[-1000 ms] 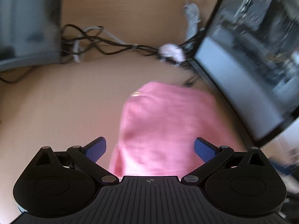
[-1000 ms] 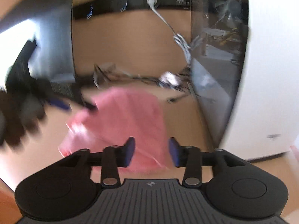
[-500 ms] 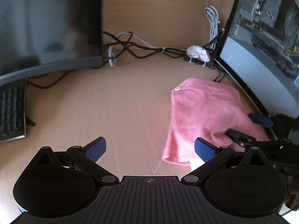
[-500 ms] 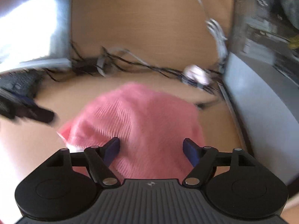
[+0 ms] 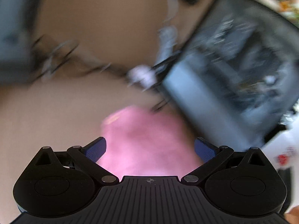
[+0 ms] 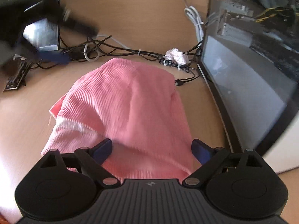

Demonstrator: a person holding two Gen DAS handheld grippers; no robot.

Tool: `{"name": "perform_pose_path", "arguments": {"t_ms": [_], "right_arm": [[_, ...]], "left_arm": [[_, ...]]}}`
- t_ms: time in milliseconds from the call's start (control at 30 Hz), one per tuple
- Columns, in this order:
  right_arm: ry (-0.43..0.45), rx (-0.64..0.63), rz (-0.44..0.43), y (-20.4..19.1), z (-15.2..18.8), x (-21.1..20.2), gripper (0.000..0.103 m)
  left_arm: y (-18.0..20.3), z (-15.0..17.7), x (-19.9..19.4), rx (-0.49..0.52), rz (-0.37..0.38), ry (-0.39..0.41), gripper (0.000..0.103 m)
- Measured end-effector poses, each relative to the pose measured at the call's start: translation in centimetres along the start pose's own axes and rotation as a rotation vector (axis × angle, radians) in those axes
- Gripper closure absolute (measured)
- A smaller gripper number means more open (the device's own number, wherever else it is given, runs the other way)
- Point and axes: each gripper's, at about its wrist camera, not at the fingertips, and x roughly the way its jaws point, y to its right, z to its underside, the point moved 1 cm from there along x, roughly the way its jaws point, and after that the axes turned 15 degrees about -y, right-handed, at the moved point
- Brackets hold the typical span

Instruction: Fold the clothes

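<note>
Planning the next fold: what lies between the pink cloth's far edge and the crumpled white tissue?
In the right wrist view, bundled dark cables lie on the bare wooden desk between the pink cloth and the tissue.

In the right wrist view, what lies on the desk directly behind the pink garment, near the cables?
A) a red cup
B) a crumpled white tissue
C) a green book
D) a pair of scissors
B: a crumpled white tissue sits among the black cables just past the far edge of the pink garment.
</note>
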Motion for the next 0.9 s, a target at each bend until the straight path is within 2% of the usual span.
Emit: {"name": "perform_pose_path", "arguments": {"t_ms": [100, 200, 267, 367, 533, 600, 700, 733, 800, 900], "right_arm": [[0.026, 0.019, -0.022, 0.5, 0.7, -1.5, 0.009], [0.051, 0.026, -0.043, 0.7, 1.4, -2.5, 0.005], [0.067, 0.028, -0.061, 0.7, 1.8, -3.0, 0.005], [0.091, 0.032, -0.089, 0.7, 2.4, -3.8, 0.005], [0.13, 0.038, -0.136, 0.8, 3.5, -5.1, 0.005], [0.13, 0.034, -0.153, 0.8, 3.3, -4.9, 0.006], [0.148, 0.041, -0.17, 1.0, 2.6, -5.0, 0.007], [0.162, 0.042, -0.171, 1.1, 2.2, -5.2, 0.007], [0.196, 0.04, -0.172, 1.3, 1.0, -5.5, 0.007], [0.215, 0.042, -0.171, 1.5, -0.9, -5.0, 0.006]], "left_arm": [[2.1, -1.9, 1.3, 0.055, 0.144, -0.041, 0.002], [3.4, -3.3, 4.6, 0.035, 0.214, -0.118, 0.002], [3.7, -4.4, 7.5, -0.001, 0.257, -0.186, 0.002], [2.7, -5.8, 11.7, -0.122, 0.288, -0.278, 0.002], [-0.1, -7.4, 14.6, -0.247, 0.203, -0.238, 0.002], [-1.1, -7.8, 14.2, -0.309, 0.212, -0.218, 0.002], [-1.3, -7.9, 11.3, -0.331, 0.238, -0.169, 0.002], [-1.2, -7.8, 10.0, -0.318, 0.225, -0.151, 0.002], [-1.0, -7.6, 7.3, -0.282, 0.172, -0.117, 0.002], [-1.6, -5.7, 3.6, -0.234, 0.0, -0.059, 0.001]]}}
